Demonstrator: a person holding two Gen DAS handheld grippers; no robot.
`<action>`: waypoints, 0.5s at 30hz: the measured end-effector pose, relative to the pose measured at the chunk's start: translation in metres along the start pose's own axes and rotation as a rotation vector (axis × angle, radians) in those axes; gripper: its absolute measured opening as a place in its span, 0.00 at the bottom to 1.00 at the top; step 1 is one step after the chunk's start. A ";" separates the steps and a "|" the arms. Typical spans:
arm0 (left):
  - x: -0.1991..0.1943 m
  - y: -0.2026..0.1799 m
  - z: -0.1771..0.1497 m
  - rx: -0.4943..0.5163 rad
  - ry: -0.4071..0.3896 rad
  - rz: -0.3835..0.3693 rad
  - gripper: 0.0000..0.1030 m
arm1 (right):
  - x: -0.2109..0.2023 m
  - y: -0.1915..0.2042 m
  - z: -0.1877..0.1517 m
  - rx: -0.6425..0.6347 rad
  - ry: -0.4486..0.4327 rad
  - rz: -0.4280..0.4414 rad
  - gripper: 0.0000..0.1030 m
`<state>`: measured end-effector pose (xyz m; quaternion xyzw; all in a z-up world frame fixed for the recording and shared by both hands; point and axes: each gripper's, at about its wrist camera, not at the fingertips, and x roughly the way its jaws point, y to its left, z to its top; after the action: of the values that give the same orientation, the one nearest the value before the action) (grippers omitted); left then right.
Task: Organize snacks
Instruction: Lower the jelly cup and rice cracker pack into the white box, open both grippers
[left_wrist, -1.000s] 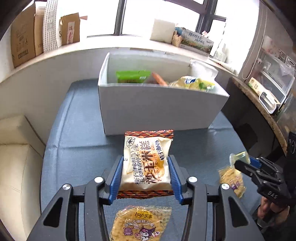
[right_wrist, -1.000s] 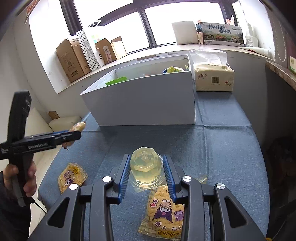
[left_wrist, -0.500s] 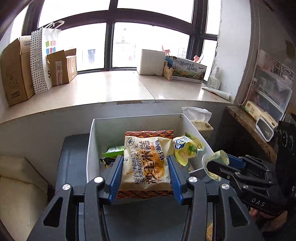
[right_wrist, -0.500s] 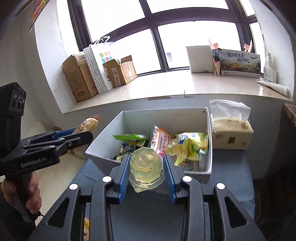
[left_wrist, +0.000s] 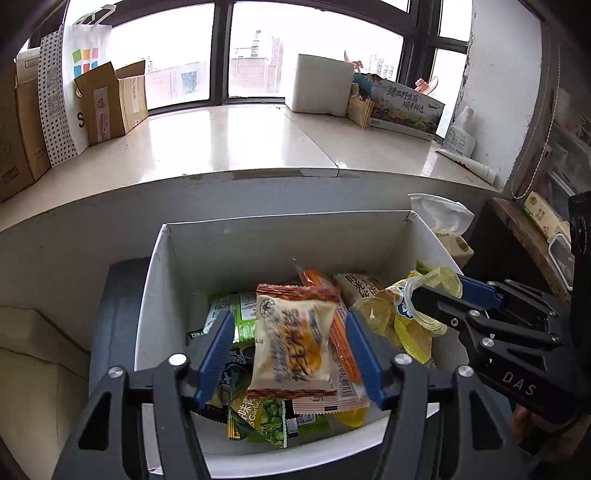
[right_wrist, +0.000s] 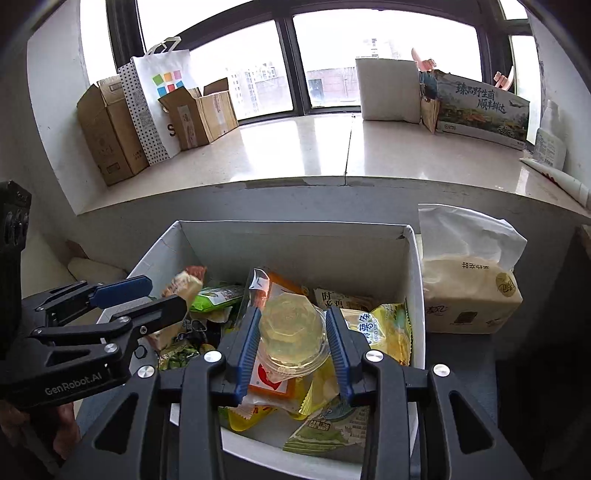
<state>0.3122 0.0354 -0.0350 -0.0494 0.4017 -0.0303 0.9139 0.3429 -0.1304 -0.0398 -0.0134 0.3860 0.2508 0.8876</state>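
- White box (left_wrist: 155, 295), lower centre of frame, heaped with bright snack packets.
- Left tongs (left_wrist: 290, 350) spread wide; the cream, orange-edged cracker packet (left_wrist: 291, 343) sits blurred between them, above the heap.
- Right tongs (right_wrist: 293, 341) clamp a clear, faceted yellow jelly cup (right_wrist: 291, 332) over the box.

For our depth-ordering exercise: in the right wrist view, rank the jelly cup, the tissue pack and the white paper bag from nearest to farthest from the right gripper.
1. jelly cup, between the right gripper's fingers.
2. tissue pack, right of the white box.
3. white paper bag, far left on the windowsill.
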 end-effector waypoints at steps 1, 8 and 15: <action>-0.001 0.000 -0.001 0.001 -0.005 -0.002 0.89 | 0.000 -0.002 0.000 0.014 0.001 -0.010 0.61; -0.010 0.006 -0.003 0.002 -0.016 0.030 1.00 | -0.012 -0.015 0.001 0.050 -0.029 -0.047 0.97; -0.037 0.003 -0.003 0.027 -0.050 0.044 1.00 | -0.043 -0.013 -0.002 0.039 -0.085 -0.031 1.00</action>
<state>0.2852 0.0420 -0.0108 -0.0289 0.3793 -0.0144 0.9247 0.3230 -0.1605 -0.0136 0.0088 0.3526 0.2298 0.9071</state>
